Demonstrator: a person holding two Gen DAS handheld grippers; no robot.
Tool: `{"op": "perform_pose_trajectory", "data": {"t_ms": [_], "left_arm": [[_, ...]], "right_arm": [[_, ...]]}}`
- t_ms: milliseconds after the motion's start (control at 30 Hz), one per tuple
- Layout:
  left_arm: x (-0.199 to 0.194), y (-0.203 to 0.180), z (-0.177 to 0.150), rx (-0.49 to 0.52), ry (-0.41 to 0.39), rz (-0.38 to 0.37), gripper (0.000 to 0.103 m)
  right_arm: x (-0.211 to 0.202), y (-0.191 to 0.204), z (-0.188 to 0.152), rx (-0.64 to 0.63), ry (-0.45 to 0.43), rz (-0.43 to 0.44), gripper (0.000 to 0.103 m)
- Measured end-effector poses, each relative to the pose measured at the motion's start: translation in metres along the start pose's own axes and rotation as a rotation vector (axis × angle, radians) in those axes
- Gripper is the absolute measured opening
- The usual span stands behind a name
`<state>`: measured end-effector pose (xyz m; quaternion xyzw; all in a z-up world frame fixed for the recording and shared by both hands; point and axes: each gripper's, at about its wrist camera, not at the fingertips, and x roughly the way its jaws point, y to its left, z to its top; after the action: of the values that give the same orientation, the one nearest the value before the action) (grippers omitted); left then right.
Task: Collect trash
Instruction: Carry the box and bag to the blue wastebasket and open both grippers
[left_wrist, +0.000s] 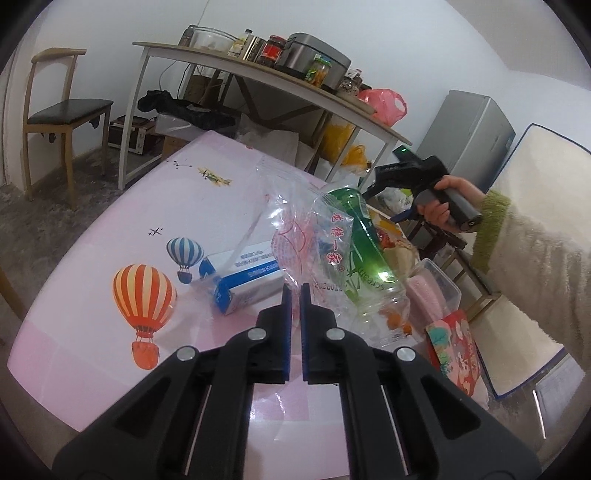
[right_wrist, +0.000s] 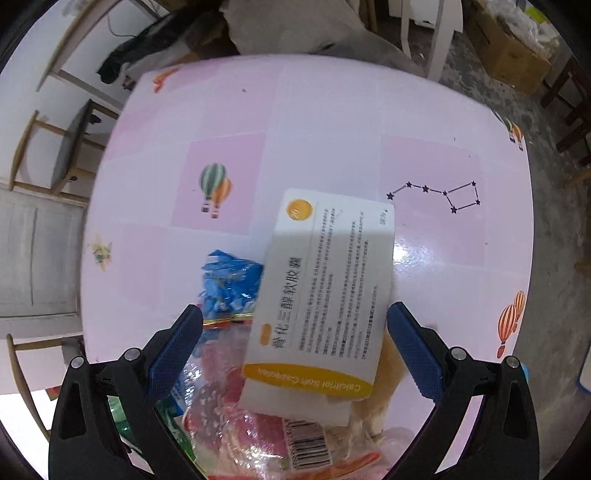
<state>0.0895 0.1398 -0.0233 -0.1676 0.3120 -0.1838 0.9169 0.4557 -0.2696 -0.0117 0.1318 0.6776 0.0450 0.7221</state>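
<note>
My left gripper (left_wrist: 295, 293) is shut on the edge of a clear plastic bag (left_wrist: 317, 251) with red print, held up over the pink table (left_wrist: 92, 229). Through the bag a green bottle (left_wrist: 358, 236) and other wrappers show. A blue-and-white carton (left_wrist: 240, 280) lies on the table just left of the bag. My right gripper (right_wrist: 295, 312) points steeply down over the trash pile, open. A white medicine box (right_wrist: 325, 288) with an orange band lies between its jaws, and the left pad stands apart from it. A crumpled blue wrapper (right_wrist: 229, 280) sits to its left.
A hand (left_wrist: 439, 206) in a fluffy sleeve holds the right gripper's handle at the right. A wooden chair (left_wrist: 55, 110), a side table (left_wrist: 229, 66) crowded with jars, and a grey fridge (left_wrist: 469, 136) stand behind. A red packet (left_wrist: 458, 350) and a plastic tub (left_wrist: 439, 288) sit to the right.
</note>
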Motion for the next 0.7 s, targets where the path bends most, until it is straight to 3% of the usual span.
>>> {"op": "perform_pose_trajectory", "data": {"t_ms": [67, 200, 467, 700], "left_arm": [[-0.002, 0.000, 0.001, 0.001, -0.010, -0.002, 0.002], [-0.004, 0.002, 0.002, -0.001, -0.021, 0.003, 0.002], [-0.014, 0.000, 0.006, 0.005, -0.048, 0.035, 0.002], [-0.033, -0.011, 0.013, 0.025, -0.095, 0.058, 0.002]], "right_arm": [[0.003, 0.002, 0.003, -0.002, -0.008, -0.033, 0.095], [0.008, -0.003, 0.002, 0.014, -0.006, -0.044, 0.074], [-0.006, -0.008, 0.000, 0.024, -0.092, -0.069, 0.072], [-0.062, -0.019, -0.022, 0.033, -0.223, -0.001, 0.072]]}}
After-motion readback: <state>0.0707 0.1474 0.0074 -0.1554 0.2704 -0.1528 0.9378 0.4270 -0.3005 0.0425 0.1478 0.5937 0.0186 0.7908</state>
